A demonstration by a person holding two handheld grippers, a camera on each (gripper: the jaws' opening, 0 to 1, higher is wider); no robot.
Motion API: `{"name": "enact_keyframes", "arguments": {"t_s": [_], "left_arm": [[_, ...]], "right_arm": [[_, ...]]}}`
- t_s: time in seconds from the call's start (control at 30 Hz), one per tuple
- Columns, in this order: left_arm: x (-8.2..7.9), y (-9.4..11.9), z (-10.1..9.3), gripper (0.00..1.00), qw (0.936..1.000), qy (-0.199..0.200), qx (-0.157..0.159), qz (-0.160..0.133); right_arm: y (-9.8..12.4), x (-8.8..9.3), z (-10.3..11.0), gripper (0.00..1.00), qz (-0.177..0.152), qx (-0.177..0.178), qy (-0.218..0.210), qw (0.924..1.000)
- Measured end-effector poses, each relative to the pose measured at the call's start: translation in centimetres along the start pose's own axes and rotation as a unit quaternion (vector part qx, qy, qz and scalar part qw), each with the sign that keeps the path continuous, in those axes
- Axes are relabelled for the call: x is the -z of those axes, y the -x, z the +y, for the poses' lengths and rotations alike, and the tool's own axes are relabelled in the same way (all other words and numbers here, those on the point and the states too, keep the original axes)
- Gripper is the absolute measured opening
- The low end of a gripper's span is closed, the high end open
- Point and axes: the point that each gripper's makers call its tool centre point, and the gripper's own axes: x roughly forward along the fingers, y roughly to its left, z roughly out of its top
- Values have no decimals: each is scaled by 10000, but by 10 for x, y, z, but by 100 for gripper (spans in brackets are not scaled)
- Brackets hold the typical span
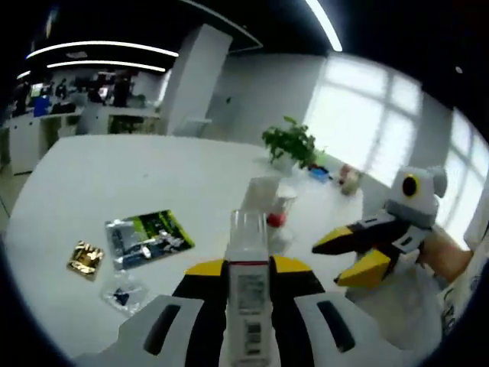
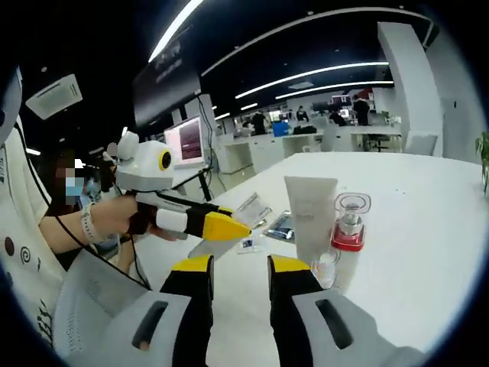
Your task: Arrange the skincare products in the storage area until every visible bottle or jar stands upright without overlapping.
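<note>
Left gripper view: the left gripper (image 1: 248,269), with yellow-tipped black jaws on white arms, pinches a slim clear-capped white bottle with a printed label (image 1: 248,290) upright between its pads, held above the round white table (image 1: 92,176). Just beyond the bottle stand a white squeeze tube (image 1: 260,196) and a clear jar with a red base (image 1: 278,214). To the left on the table lie a green-and-black foil sachet (image 1: 147,237), a small gold packet (image 1: 85,258) and a small clear packet with a dark blue item (image 1: 124,294). A green potted plant (image 1: 290,144) stands at the far side. At right the right gripper (image 1: 353,254) hangs with its jaws spread, held by a person's hand (image 1: 447,256).

In the right gripper view the right gripper (image 2: 240,274) shows its yellow tips parted with nothing between them. Just right of them sit a small clear round jar (image 2: 326,269), the white squeeze tube (image 2: 309,215) and the red-based jar (image 2: 351,222), all upright and close together. The left gripper (image 2: 221,228) reaches in from the left with the bottle in its jaws, above flat sachets (image 2: 279,225) on the table (image 2: 428,229).
</note>
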Motion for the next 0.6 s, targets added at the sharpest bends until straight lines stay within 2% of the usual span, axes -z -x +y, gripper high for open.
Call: {"name": "enact_keyframes", "arguments": {"t_s": [0.13,0.27,0.43,0.53,0.6], "left_arm": [[1,2,-7,15,9999,-16,129,7],[1,3,-15,15,9996,92,269,-42],[6,4,-30,15,9992,96,398,-2],[7,5,-39,15,9989,127,453,-33],[7,6,-39,15,9988,171,442,-76]], "right_arm": [[0,-6,-3,25,-255,-12,-366,9990],[0,-5,-4,21,-331,13,-334,9989],[1,-5,-7,21,-436,-12,-571,9974],[2,-6,-5,24,-515,-148,-903,9945],[4,-6,-6,24,-591,-167,-1004,9930]]}}
